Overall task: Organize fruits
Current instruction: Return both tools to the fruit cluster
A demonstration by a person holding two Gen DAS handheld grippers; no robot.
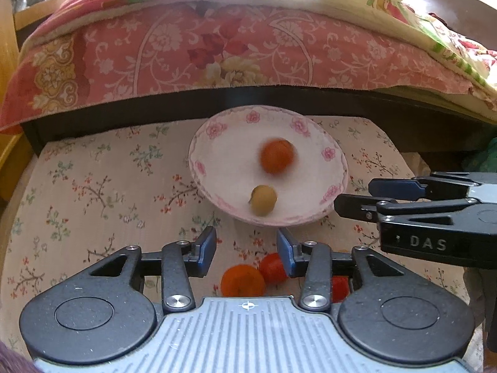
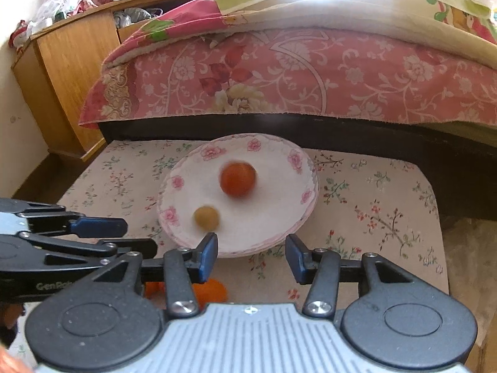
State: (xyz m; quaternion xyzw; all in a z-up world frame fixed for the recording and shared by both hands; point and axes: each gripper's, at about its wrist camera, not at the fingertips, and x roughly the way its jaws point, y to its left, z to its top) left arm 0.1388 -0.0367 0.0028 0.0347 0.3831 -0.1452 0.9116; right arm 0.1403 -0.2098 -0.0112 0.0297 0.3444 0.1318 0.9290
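Orange fruit and a yellow-green fruit sit blurred in the floral bowl just ahead of the left gripper and right gripper, both spread and empty; more fruits lie below the left gripper's fingers.

Blurred orange fruit (in bowl)

Bed walls off behind bowl (sides open)
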